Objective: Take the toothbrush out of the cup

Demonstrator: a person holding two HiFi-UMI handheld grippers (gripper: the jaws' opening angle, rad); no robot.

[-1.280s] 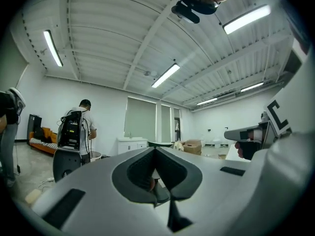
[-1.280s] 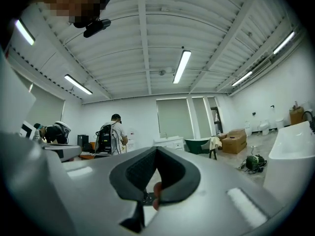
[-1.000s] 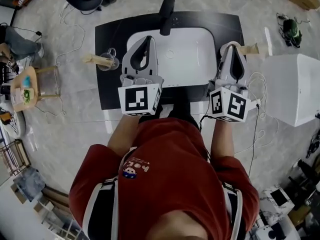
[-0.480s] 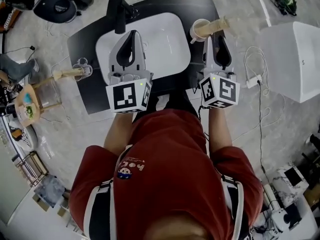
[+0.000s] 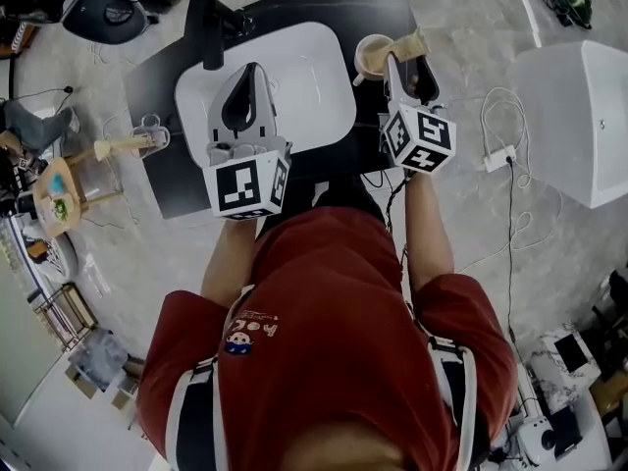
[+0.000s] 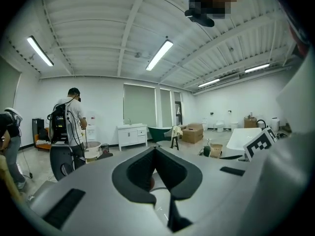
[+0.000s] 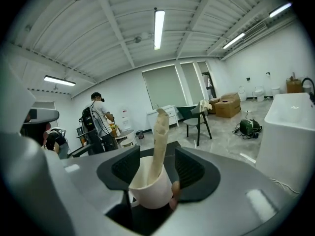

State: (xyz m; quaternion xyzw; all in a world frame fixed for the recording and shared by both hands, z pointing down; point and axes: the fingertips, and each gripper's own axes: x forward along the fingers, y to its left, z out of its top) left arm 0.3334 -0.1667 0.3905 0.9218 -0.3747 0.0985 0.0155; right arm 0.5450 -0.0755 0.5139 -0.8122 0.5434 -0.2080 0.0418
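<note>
R hand-held gripper (image 7: 156, 163) jaws just opened, cup (image 7: 149, 190) w/ toothbrush (image 7: 159, 139) btwn | L hand-held gripper (image 5: 247, 84) closed over sink (image 5: 316, 67)

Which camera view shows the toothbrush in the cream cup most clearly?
The right gripper view: the toothbrush stands large and close in the cup, between the right gripper's jaws, which have just been opening. The head view shows it small, from above. The left gripper view does not show it.
</note>
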